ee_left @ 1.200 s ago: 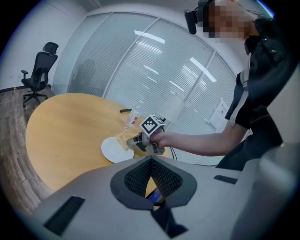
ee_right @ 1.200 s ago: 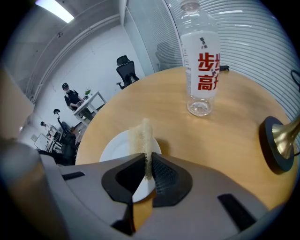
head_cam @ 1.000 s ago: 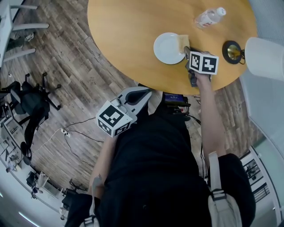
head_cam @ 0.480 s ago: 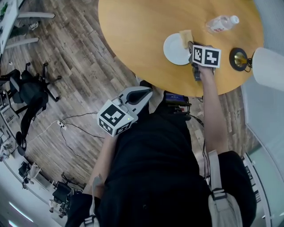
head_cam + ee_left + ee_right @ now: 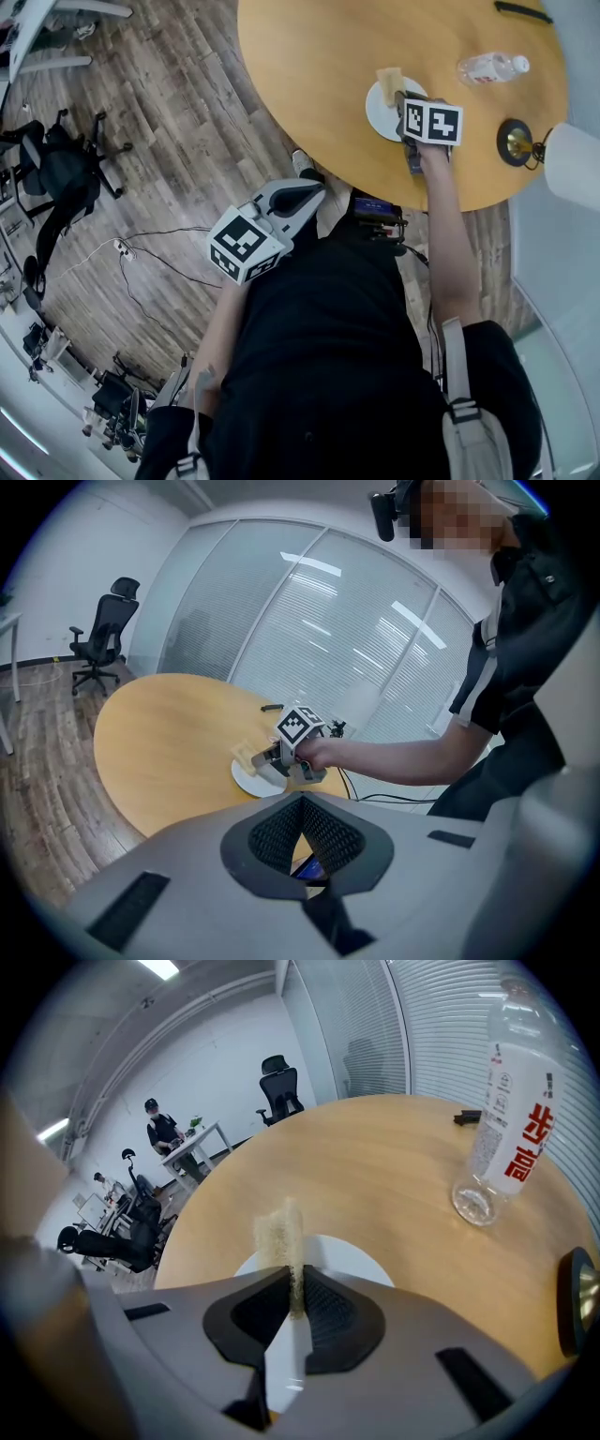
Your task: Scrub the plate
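A small white plate lies near the near edge of a round wooden table. My right gripper hangs over the plate's right part, shut on a thin yellow sponge that reaches over the plate's far rim. In the right gripper view the sponge stands on edge between the jaws of the right gripper, with the plate below it. My left gripper is held off the table by my waist, shut and empty. From the left gripper view I see the plate ahead.
A clear water bottle lies right of the plate. A lamp with a brass base and white shade stands at the table's right edge. A small black object lies at the far side. Office chairs and cables lie on the wooden floor at left.
The right gripper has carried the sponge leftward, from the plate's right edge to over the plate. My head view has shifted. The left gripper has stayed put.
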`<state>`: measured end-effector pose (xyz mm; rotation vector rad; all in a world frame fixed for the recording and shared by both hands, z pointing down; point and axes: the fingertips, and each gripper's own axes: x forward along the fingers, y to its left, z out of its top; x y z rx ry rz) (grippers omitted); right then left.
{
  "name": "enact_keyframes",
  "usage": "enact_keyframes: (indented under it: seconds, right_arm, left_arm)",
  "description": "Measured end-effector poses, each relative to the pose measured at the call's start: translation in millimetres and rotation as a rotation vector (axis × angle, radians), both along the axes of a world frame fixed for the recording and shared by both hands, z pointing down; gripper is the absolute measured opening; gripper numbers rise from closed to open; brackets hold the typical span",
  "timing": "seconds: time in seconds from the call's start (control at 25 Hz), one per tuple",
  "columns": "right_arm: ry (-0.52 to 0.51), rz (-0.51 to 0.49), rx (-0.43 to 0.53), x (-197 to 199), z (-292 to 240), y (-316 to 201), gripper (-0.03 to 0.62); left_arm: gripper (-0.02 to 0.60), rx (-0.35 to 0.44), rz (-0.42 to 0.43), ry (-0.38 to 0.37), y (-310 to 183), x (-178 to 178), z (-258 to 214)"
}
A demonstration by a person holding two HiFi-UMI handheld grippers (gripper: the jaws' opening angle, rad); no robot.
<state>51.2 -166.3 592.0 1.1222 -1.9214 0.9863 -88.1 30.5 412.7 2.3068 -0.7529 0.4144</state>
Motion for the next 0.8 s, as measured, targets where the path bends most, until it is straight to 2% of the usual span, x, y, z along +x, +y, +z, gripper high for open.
enact_keyframes:
  seconds: [0.24,0.8]
  right_arm:
    - [-0.010,-0.003,-0.008,3.1,3.6,14.4,0.034]
    - [-0.052,0.028,-0.048,59.0,-2.2,72.1,0.034]
  left_arm:
    - [0.008,-0.002,0.018,0.009,3.8,8.4,1.6]
    - [0.008,0.000,0.144,0.038,20.3,64.2,0.0]
